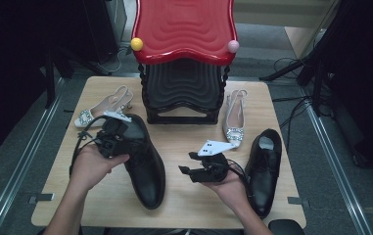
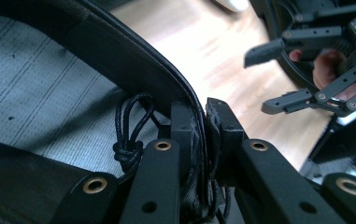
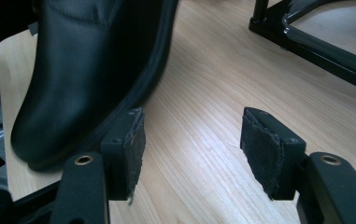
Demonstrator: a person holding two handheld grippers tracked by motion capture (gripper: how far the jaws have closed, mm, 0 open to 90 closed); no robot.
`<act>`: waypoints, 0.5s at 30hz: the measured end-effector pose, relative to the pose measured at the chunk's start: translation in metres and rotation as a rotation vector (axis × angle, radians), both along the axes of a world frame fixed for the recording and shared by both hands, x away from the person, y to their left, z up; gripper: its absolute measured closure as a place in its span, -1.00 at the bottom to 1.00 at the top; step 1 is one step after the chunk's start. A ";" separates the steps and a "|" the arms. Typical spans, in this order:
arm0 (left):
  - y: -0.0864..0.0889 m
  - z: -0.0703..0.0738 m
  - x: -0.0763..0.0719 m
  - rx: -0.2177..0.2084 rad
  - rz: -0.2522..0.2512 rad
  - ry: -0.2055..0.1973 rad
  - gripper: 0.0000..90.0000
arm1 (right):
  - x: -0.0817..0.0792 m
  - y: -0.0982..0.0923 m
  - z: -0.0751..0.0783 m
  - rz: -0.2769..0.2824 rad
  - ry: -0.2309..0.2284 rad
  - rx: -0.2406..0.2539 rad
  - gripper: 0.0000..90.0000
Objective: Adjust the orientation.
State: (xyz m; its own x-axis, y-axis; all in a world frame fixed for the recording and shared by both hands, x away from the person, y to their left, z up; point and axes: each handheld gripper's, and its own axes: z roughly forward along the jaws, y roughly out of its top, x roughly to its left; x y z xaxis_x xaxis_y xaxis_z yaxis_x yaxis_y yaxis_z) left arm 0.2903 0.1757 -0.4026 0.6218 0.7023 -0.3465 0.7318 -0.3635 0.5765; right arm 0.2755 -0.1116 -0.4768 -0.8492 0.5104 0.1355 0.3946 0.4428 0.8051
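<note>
The left hand-held gripper [image 1: 113,128] is clamped on the collar of the black shoe [image 1: 145,164], one jaw inside the opening and one outside, the leather rim pinched between the pads. That shoe runs from the jaws toward the person, toe near the table's [image 1: 184,205] front edge. The right hand-held gripper [image 1: 188,163] hangs with jaws apart and nothing between them, just to the right of that shoe's middle.

By my reading the grasp is made and the carrying is what's left: the second black shoe [image 1: 265,171] lies untouched, well off to the right of the open jaws, and the two pale slingback heels [image 1: 103,107] rest beyond both grippers, either side of the red and black stand [image 1: 184,54].

The left gripper view gives what the high view can't: the grey lining [image 2: 40,93] inside the shoe, a knotted lace [image 2: 129,140] just left of the inner jaw, and the collar edge squeezed tight. The right gripper view shows bare pads [image 3: 133,149] over wood grain, the shoe's toe [image 3: 82,79] beside the left pad, whether touching I can't tell.
</note>
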 end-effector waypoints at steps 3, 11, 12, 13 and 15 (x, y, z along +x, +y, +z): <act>-0.017 -0.010 0.005 -0.011 -0.033 0.013 0.83 | -0.002 -0.004 0.001 -0.014 -0.005 0.004 -0.07; -0.033 -0.037 0.028 -0.003 -0.024 0.064 0.78 | -0.007 -0.013 0.000 -0.037 0.016 0.043 0.03; -0.033 -0.040 0.030 0.007 -0.014 0.063 0.77 | -0.008 -0.013 -0.001 -0.036 0.017 0.037 0.06; -0.032 -0.042 0.033 0.031 -0.008 0.063 0.75 | -0.010 -0.011 -0.002 -0.036 0.017 0.031 0.08; -0.029 -0.045 0.037 0.038 -0.006 0.069 0.72 | -0.014 -0.005 -0.004 -0.030 0.022 0.024 0.12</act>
State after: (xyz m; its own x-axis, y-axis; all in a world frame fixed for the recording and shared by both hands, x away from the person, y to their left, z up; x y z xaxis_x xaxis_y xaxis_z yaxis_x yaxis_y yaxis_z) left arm 0.3269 0.1462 -0.4471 0.6015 0.7122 -0.3619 0.7671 -0.3885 0.5105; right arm 0.2615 -0.1170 -0.4805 -0.8304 0.5319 0.1662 0.4247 0.4110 0.8067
